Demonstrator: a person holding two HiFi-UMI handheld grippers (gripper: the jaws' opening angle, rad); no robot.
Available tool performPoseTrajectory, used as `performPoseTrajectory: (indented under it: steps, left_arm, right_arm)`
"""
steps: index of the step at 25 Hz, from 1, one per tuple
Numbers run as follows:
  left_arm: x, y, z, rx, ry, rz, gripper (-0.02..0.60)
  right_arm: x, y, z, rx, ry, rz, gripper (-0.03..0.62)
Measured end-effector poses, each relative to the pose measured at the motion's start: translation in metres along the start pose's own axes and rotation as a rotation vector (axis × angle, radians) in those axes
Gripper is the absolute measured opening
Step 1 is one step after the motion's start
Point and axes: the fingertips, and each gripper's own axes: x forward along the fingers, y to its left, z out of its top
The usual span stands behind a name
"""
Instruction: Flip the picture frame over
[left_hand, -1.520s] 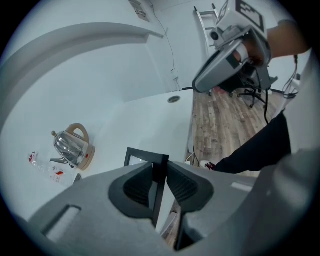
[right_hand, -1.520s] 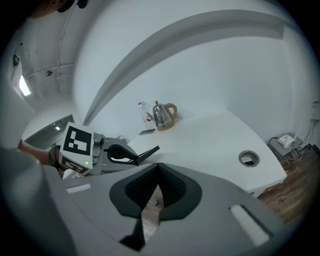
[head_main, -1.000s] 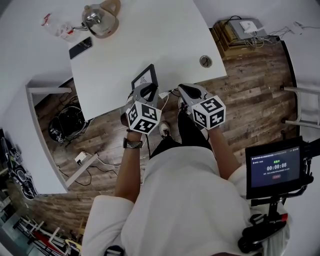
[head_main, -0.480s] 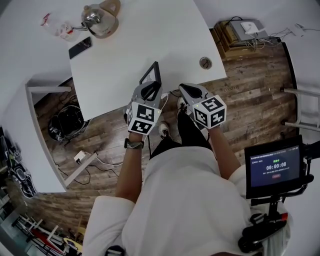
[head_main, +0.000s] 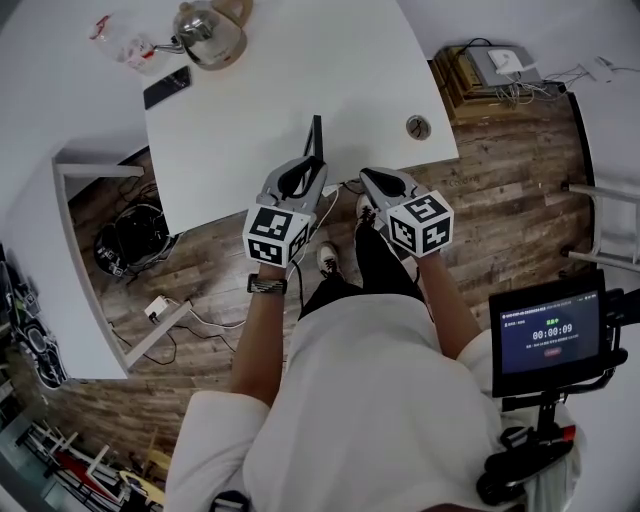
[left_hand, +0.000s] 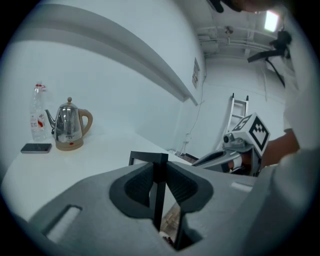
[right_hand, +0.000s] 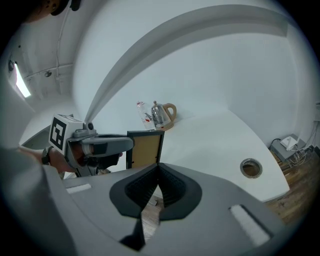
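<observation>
gripping the picture frame (head_main: 316, 140) by its near edge, the left gripper (head_main: 303, 178) holds it upright by the near rim of the table (head_main: 270, 80); tip it slowly onto its other face, clear of that rim. the right gripper (head_main: 378, 182) sits closed and empty, just right.

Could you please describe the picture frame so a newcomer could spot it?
Start at the white table; at its near edge, the left gripper clamps a black picture frame upright, brown backing toward the right gripper. Unlike the kettle, bottle and phone at the far corner, it is the only flat upright panel.
</observation>
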Motion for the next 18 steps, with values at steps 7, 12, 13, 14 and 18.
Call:
performPoseTrajectory:
  steps: [7, 12, 13, 14, 18]
  left_arm:
    - [-0.006, 0.010, 0.000, -0.127, -0.130, 0.005, 0.083]
    - [-0.020, 0.019, -0.006, -0.211, -0.191, 0.028, 0.083]
    - [-0.023, 0.019, -0.007, -0.212, -0.193, 0.033, 0.083]
    - [-0.025, 0.018, -0.008, -0.209, -0.192, 0.040, 0.083]
    - [-0.034, 0.020, -0.014, -0.207, -0.186, 0.071, 0.083]
  right_arm:
    - [0.001, 0.002, -0.006, -0.014, 0.022, 0.008, 0.003]
    - [0.000, 0.004, -0.010, -0.025, 0.034, 0.020, 0.003]
    - [0.000, 0.005, -0.011, -0.027, 0.035, 0.024, 0.003]
    - [0.000, 0.007, -0.012, -0.029, 0.037, 0.029, 0.003]
    - [0.002, 0.014, -0.013, -0.039, 0.046, 0.051, 0.003]
